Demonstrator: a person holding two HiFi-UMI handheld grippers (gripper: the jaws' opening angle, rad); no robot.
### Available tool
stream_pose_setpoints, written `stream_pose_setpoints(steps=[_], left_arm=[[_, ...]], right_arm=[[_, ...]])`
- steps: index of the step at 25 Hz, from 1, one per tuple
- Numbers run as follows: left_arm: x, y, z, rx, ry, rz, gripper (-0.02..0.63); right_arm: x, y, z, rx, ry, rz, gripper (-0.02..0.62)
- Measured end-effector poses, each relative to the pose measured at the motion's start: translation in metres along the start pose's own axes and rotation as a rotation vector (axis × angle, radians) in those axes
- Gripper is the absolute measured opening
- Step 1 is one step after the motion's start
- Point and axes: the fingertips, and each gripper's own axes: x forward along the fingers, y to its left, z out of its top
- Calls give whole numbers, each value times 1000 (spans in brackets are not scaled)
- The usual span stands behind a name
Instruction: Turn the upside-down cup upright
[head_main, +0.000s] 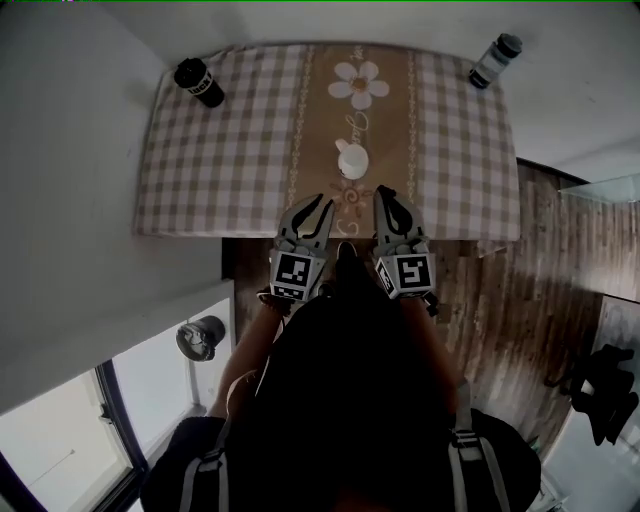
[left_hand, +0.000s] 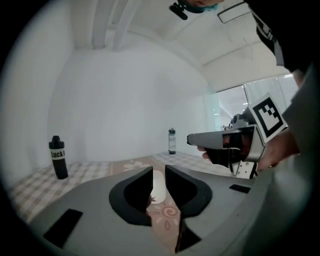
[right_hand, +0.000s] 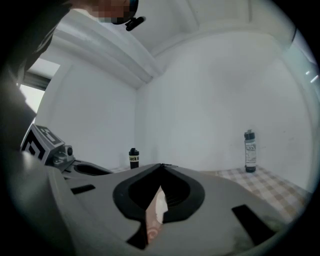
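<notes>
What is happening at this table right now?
A person holds the left gripper and right gripper at the near edge of the checked table, both aimed at the white cup on the runner. The left one's jaws stand slightly apart, the right one's are shut; neither touches the cup yet.

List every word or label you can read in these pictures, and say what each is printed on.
"Luck": on the black bottle; any further letters unreadable.
Clear bottle: label too small to read.
Table runner: cursive writing, too blurred to read.
</notes>
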Motion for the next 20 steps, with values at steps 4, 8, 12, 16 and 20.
stream_pose_setpoints(steps=[4, 8, 12, 16, 20], left_arm=[[41, 6, -18, 40, 76, -30, 150], [69, 12, -31, 30, 123, -45, 205], [93, 11, -52, 5, 162, -97, 252], [112, 12, -73, 0, 190, -145, 326], [124, 6, -88, 37, 205, -220, 403]], right_arm=[[32, -41, -9, 12, 10, -15, 0], [46, -57, -14, 51, 27, -20, 0], [52, -65, -25, 71, 55, -48, 0], [59, -67, -27, 45, 65, -68, 0], [59, -70, -22, 47, 56, -118, 0]])
